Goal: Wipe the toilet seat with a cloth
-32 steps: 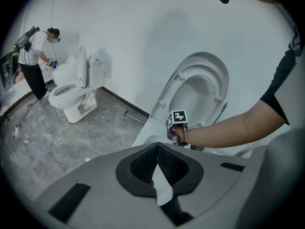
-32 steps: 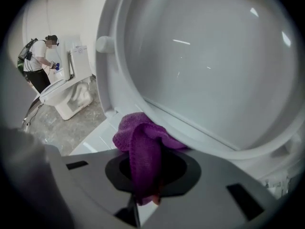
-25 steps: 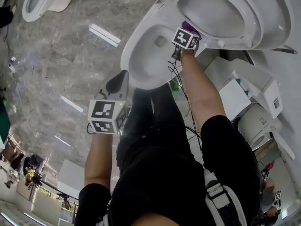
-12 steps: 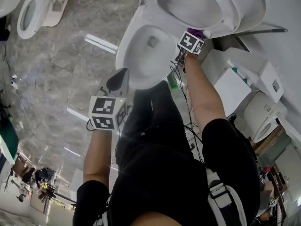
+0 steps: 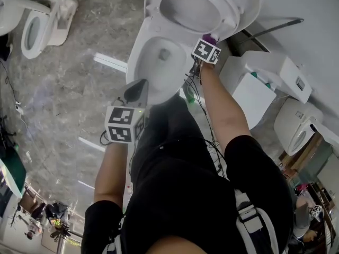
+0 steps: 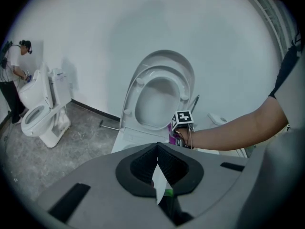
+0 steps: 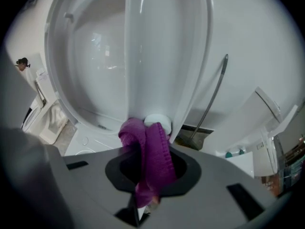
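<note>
Grey marble floor (image 5: 69, 89) is spreading around the toilet seat (image 5: 157, 1). Right hand-held gripper (image 7: 145, 175) is grasping a purple cloth (image 7: 155, 151) at its lower edge; left hand-held gripper (image 6: 159, 175), clenched, is hovering well apart.

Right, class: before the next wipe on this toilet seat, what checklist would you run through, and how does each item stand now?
1. Cloth gripped: the right gripper has its jaws closed on the purple cloth. Ok.
2. Seat reachable: the toilet seat is raised with its underside exposed. Ok.
3. Cloth on the seat: it sits by the seat's lower edge beside a white bumper; whether it touches is unclear. Cannot tell.
4. Other hand clear: the left gripper has its jaws closed and empty, in front of the bowl, away from the seat. Ok.
5. Cables hang below the right wrist; whether they could snag is unclear. Cannot tell.
</note>
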Demonstrator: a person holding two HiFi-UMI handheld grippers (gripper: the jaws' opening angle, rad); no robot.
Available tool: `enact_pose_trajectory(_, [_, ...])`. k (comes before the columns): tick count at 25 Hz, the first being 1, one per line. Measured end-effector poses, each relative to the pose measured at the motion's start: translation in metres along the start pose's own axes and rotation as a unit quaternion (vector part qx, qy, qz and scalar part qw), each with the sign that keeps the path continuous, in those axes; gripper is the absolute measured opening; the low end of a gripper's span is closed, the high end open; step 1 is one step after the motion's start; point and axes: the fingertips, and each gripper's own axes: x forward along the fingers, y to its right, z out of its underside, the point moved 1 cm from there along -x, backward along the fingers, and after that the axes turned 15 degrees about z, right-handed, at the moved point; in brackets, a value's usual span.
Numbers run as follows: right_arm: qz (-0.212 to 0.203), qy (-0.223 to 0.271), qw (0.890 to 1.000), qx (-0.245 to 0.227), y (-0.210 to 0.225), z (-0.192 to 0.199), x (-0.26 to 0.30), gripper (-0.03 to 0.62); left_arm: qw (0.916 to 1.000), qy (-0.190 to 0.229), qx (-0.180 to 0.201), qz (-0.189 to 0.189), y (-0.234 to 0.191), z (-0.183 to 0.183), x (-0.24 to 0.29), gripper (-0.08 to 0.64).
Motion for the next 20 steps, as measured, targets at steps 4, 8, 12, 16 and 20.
enact_pose_trajectory(4, [-0.018,0.015,1.0,0.0,0.008,-0.006,-0.021,0.054,0.9998,0.007,0.018,-0.002,0.016,-0.012,-0.008,0.0])
enact_pose_trajectory(8, [-0.031,0.033,0.999,0.018,0.022,-0.018,-0.043,0.054,0.9997,0.006,0.022,-0.005,0.03,-0.013,-0.02,0.0])
enact_pose_trajectory(12, [-0.035,0.039,0.997,0.048,0.039,-0.04,-0.052,0.054,0.9996,0.003,0.024,-0.011,0.043,-0.012,-0.028,0.0])
enact_pose_trajectory(16, [-0.039,0.019,0.998,0.042,0.042,-0.047,-0.044,0.054,0.9995,0.001,0.025,-0.017,0.053,-0.012,-0.031,0.0])
enact_pose_trajectory(20, [-0.041,0.02,0.999,0.026,0.037,-0.052,-0.044,0.054,0.9992,0.005,0.031,-0.025,0.059,-0.02,-0.032,0.0])
